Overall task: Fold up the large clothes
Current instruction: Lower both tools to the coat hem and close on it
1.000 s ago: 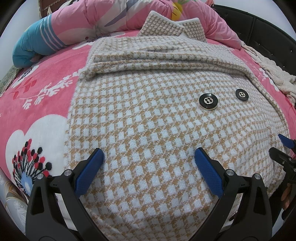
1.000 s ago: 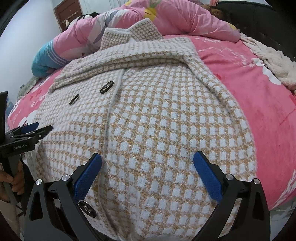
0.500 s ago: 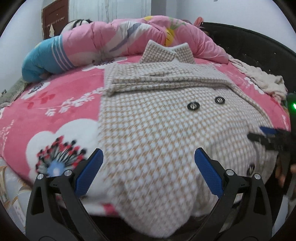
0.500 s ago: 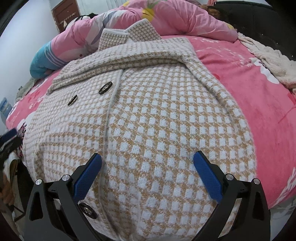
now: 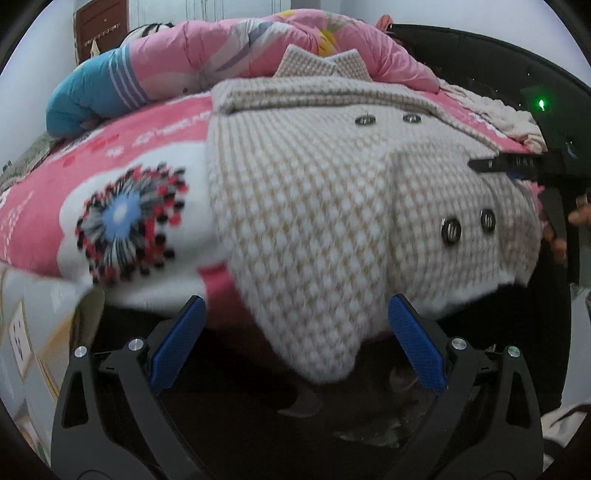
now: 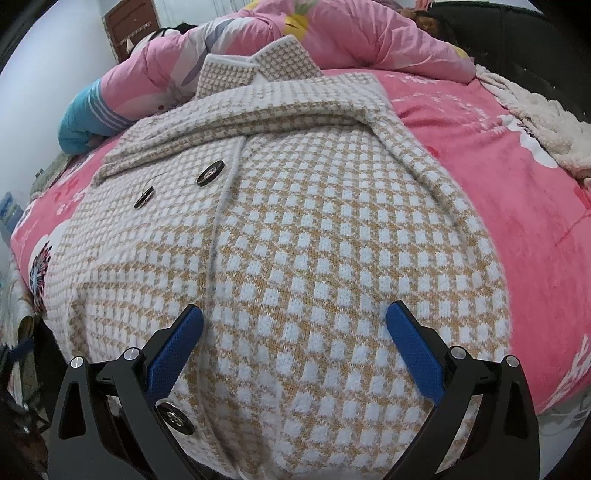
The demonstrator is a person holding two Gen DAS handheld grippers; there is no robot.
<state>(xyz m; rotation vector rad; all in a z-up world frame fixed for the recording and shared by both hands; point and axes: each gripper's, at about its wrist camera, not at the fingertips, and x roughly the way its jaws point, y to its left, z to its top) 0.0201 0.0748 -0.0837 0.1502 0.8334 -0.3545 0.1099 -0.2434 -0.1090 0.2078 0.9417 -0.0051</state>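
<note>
1. One large knitted coat [image 6: 332, 236], checked in tan and white, lay front-up across a pink floral blanket [image 6: 517, 177] on a bed, its hem spilling over the near edge.
2. Four dark round buttons showed in the left wrist view: two upper buttons [image 5: 365, 120] near the folded sleeves and two lower buttons [image 5: 451, 230] by the hem.
3. Its pointed collar [image 6: 258, 66] rested against a pink quilt [image 6: 332, 33] at the far end.
4. Both sleeves lay folded across the chest in a band.
5. Left gripper [image 5: 295, 339] hovered spread wide, off the bed edge, holding nothing.
6. Right gripper [image 6: 295, 347] was spread wide over the hem, gripping nothing.
</note>
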